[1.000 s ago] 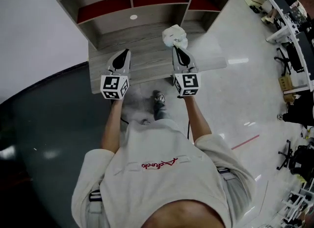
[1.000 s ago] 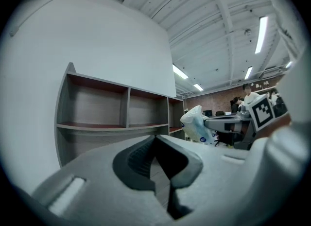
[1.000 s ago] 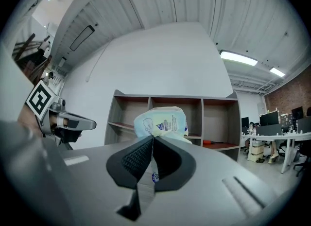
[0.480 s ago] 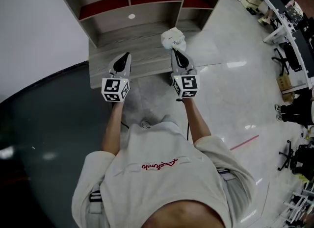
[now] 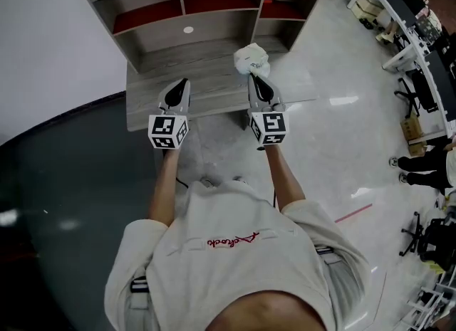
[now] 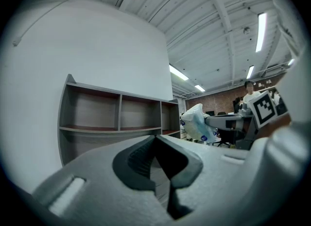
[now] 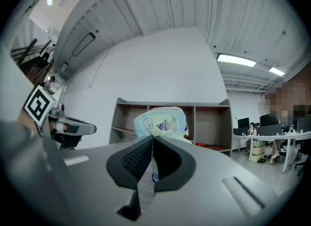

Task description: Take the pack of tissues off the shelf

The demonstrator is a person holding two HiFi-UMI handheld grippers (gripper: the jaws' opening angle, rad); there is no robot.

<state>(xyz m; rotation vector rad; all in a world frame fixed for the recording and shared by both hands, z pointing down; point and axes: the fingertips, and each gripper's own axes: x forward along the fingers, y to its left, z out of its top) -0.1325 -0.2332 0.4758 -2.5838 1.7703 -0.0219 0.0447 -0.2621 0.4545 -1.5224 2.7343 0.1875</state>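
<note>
Reference: I take the shelf [image 5: 164,45], a grey wooden unit with red-lined compartments, as my landmark.
Right gripper: I read the right gripper [image 5: 251,75] as clenched on the pack of tissues [image 5: 251,58], with the wrapper pinched between its pads.
Pack of tissues: held in front of the shelf, outside its compartments, over the front board.
Left gripper: I read the left gripper [image 5: 183,82] as clenched on nothing, in front of the shelf's middle.

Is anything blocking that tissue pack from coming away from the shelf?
Nothing visible does. The right gripper is shut on the pack of tissues, holding it in the air outside the compartments of the shelf.
</note>
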